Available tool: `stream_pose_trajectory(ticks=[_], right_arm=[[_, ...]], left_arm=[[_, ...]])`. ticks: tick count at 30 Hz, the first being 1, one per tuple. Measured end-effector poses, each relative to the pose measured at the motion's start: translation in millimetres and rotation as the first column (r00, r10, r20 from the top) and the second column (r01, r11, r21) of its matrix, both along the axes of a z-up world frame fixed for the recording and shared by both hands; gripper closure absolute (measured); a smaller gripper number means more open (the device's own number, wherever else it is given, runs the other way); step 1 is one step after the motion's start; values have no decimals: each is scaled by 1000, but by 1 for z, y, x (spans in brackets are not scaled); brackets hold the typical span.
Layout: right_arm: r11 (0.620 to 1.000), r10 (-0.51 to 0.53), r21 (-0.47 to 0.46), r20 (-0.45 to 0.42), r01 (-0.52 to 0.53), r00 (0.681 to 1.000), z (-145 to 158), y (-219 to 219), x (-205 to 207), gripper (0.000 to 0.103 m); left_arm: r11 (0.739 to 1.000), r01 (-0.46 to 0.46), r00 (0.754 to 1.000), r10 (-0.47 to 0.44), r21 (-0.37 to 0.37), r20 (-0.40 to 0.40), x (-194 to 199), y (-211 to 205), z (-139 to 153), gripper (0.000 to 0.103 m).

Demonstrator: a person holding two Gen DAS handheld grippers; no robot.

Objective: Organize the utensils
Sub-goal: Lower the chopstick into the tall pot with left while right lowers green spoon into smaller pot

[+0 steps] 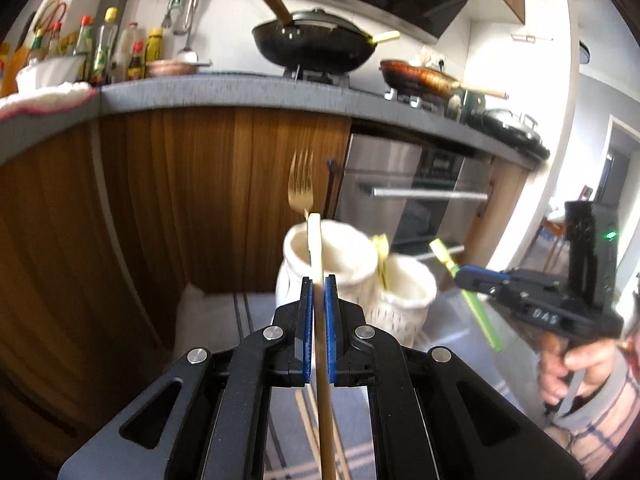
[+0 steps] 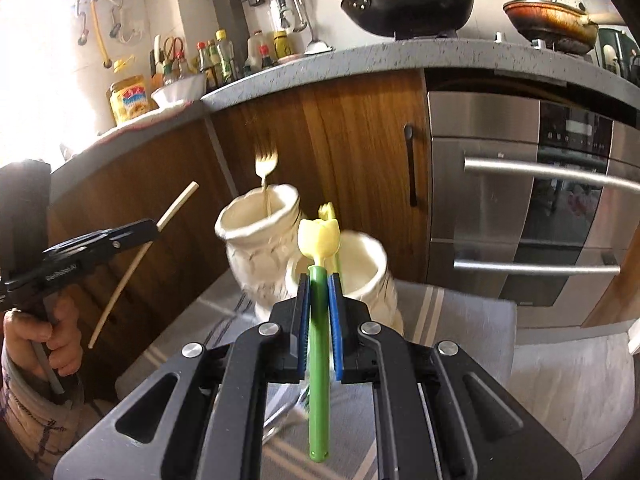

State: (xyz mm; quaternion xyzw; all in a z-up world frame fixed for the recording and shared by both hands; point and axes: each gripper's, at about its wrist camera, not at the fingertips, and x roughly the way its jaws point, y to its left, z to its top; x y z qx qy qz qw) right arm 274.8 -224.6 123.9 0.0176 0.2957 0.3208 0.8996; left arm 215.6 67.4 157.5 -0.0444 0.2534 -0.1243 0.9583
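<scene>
My left gripper is shut on a thin wooden stick utensil with a pale tip, held above the taller white ceramic jar. A gold fork stands in that jar. My right gripper is shut on a green-handled utensil with a yellow head, in front of the shorter white jar. A yellow-green utensil stands in that jar. Each gripper shows in the other view: the right gripper at the right, the left gripper with the stick at the left.
Both jars stand on a grey striped cloth below a grey kitchen counter with wooden cabinet fronts. A steel oven is to the right. Woks and bottles sit on the counter. More utensils lie on the cloth beneath the grippers.
</scene>
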Motion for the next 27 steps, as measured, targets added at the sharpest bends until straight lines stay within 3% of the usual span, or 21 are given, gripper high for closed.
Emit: stream_pose_trajectory(ticks=[6, 12, 27], right_arm=[[997, -13, 83, 31, 11, 999, 8, 2, 31, 94], [993, -22, 117, 82, 12, 996, 8, 15, 52, 94], [993, -12, 118, 118, -2, 993, -7, 32, 77, 94]], left_arm=[[998, -9, 996, 14, -60, 91, 17, 2, 34, 97], [998, 2, 986, 10, -70, 169, 41, -8, 59, 97], [996, 8, 975, 12, -87, 223, 110, -26, 56, 97]])
